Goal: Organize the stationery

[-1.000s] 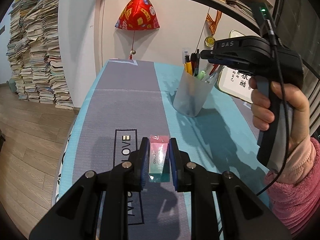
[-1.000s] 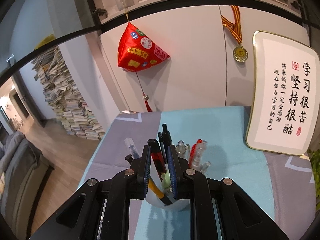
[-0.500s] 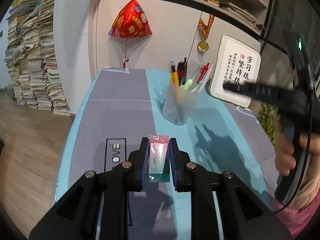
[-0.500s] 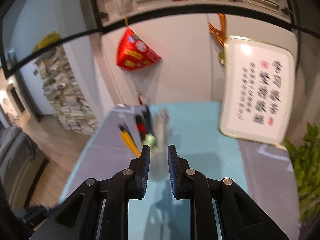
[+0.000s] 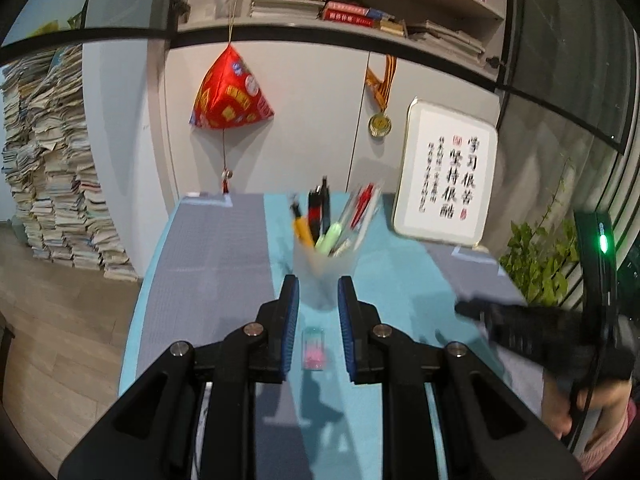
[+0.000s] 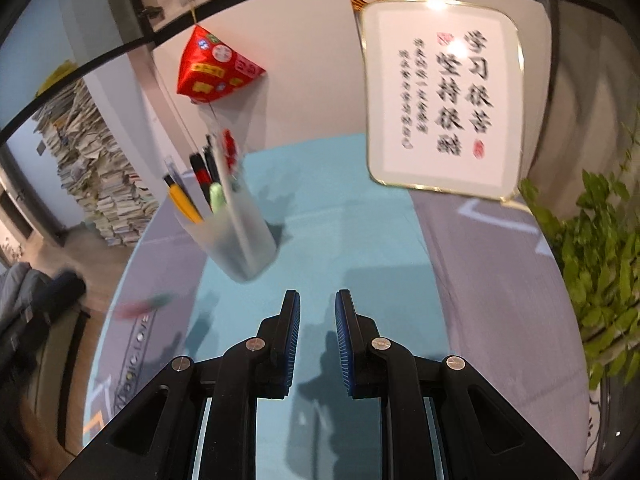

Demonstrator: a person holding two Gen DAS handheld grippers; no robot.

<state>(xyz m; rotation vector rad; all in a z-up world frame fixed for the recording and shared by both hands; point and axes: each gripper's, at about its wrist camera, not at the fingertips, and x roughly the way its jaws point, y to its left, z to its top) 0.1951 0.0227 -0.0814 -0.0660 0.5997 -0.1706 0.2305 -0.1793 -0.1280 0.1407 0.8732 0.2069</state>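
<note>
Left wrist view: left gripper (image 5: pixel 318 320), jaws apart and empty; small pink eraser (image 5: pixel 313 349) lies on the table mat (image 5: pixel 208 280) below them, pen cup (image 5: pixel 325 268) beyond.
Right wrist view: right gripper (image 6: pixel 317 336), jaws apart, empty; pen cup (image 6: pixel 240 240) far left.

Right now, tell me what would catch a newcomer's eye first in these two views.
The red pyramid-shaped ornament hanging on the white wall beyond the table's far end stands out most. Next comes the frosted cup crammed with pens on the teal table mat, and the gold-framed calligraphy board propped against the wall to the cup's right. Nearer the camera, a small pink eraser lies on the mat, seen through the gap of the left claw.
</note>
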